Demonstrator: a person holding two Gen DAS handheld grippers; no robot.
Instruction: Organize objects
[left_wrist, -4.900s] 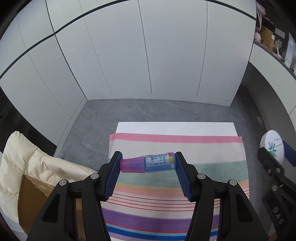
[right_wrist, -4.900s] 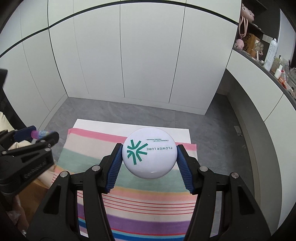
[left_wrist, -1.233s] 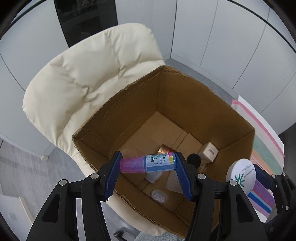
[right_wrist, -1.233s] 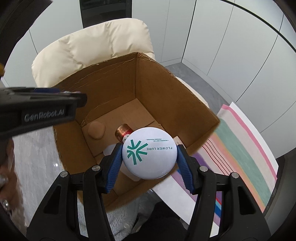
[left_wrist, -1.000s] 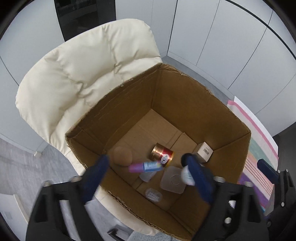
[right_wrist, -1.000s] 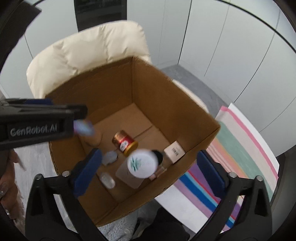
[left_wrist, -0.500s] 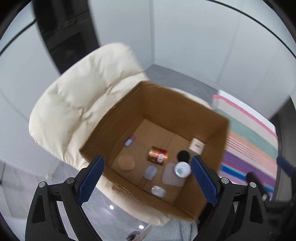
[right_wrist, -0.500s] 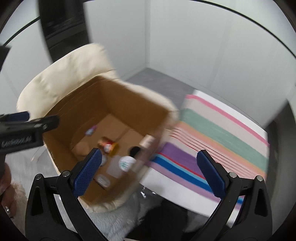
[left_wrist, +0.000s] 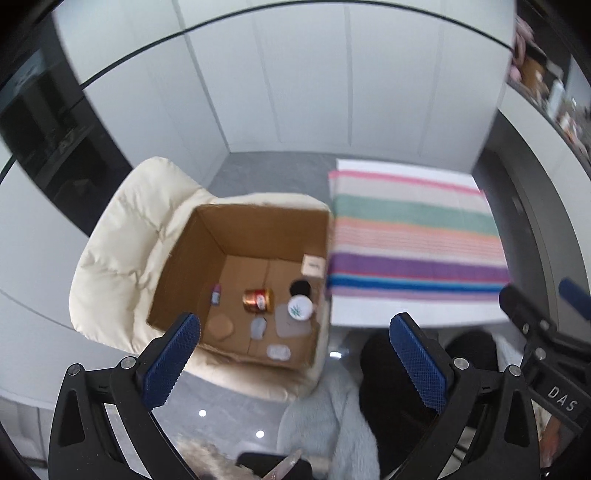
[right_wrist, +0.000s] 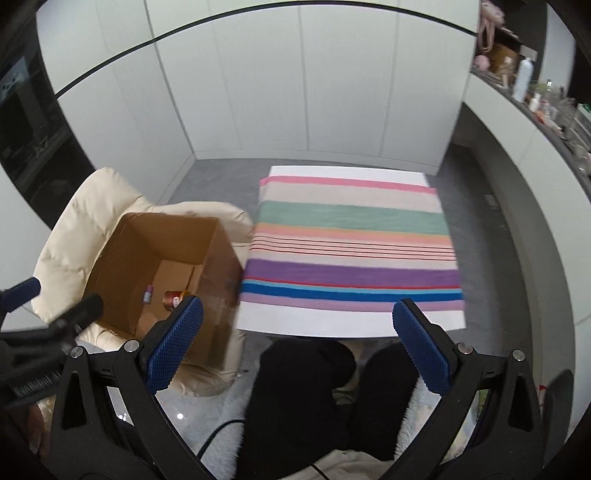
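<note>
Both of my grippers are empty with jaws wide apart: left gripper (left_wrist: 295, 347) has just been opening, nothing between its pads, right gripper (right_wrist: 297, 334) the same. The little tube (left_wrist: 216, 294) and white compact (left_wrist: 300, 307) lie in the cardboard box (left_wrist: 184, 258), below and ahead of the left tool. My worry: the box sits on a soft cream chair (left_wrist: 122, 240), so clipping its rim could tip it

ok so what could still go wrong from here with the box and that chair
The cardboard box sits on a soft cream chair, so it might tip if it is bumped. The white round compact lies loose on other things, so it could slide. Both grippers, left and right, are open and empty.
</note>
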